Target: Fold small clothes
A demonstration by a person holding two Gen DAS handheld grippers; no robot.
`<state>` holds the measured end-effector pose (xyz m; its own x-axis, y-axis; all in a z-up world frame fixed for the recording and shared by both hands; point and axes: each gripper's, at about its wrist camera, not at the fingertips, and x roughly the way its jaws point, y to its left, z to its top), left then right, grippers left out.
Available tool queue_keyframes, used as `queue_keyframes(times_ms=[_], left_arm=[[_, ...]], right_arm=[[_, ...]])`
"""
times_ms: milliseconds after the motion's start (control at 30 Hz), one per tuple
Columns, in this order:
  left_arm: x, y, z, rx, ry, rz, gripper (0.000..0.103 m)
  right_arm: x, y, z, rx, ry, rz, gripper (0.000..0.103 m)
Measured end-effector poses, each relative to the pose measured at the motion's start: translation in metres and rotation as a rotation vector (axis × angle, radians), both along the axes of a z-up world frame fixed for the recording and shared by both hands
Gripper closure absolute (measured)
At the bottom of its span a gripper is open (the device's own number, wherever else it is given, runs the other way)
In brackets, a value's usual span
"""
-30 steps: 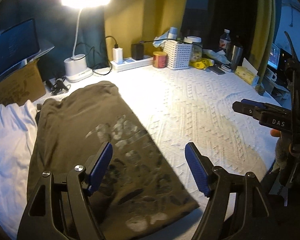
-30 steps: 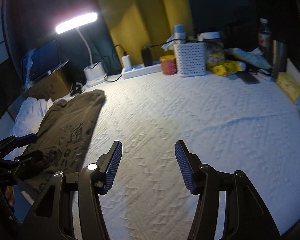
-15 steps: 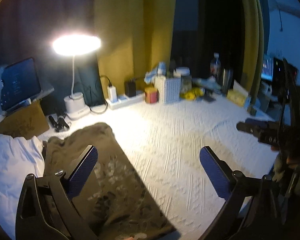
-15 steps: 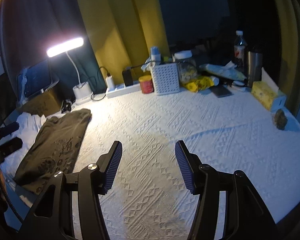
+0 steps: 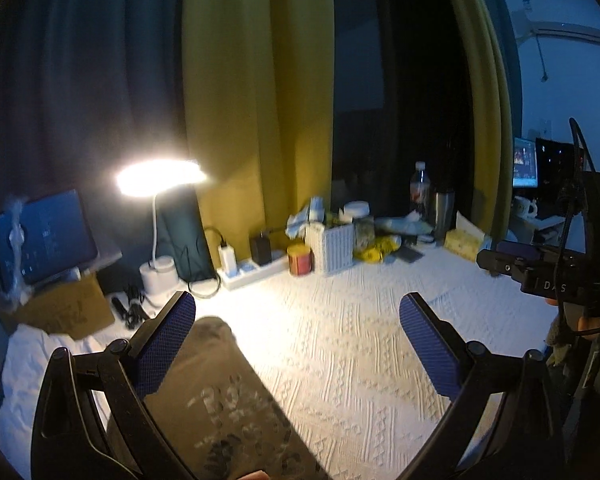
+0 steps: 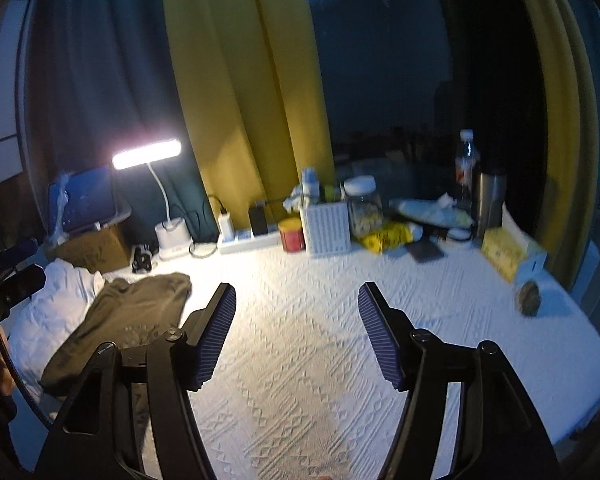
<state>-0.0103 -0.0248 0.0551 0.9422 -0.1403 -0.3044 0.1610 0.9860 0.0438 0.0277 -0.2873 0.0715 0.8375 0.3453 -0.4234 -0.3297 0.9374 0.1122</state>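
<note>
My left camera rides behind the left gripper (image 5: 296,344), above the near edge of the bed (image 5: 360,340), and faces a little downward toward the lamp (image 5: 160,178) at the far edge, with the shirt (image 5: 228,400) close under it. My right camera sits behind the right gripper (image 6: 298,330), further right of the lamp (image 6: 146,154) and similarly tilted, so the shirt (image 6: 132,316) lies off to its left. Both views share the lamp, shirt, bed (image 6: 440,308) and the white basket (image 5: 336,250) (image 6: 326,228) right of the lamp, and each catches the other gripper at its edge.

shirt (image 5: 220,412) btm cut off, print blurry
</note>
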Motion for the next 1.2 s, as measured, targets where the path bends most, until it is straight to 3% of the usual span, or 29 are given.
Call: queue_keyframes(times_ms=[533,867,1200], left_arm=[[-0.021,0.010,0.045,0.016,-0.140,0.077,0.002],[-0.049,0.039,0.064,-0.049,-0.257,0.145,0.002],[-0.065,0.066,0.066,-0.111,-0.269,0.192,0.002]], right_arm=[[-0.033,0.006,0.063,0.016,-0.164,0.012,0.036],[-0.058,0.021,0.095,-0.016,-0.300,-0.008,0.036],[-0.075,0.039,0.117,-0.009,-0.386,0.031,0.036]])
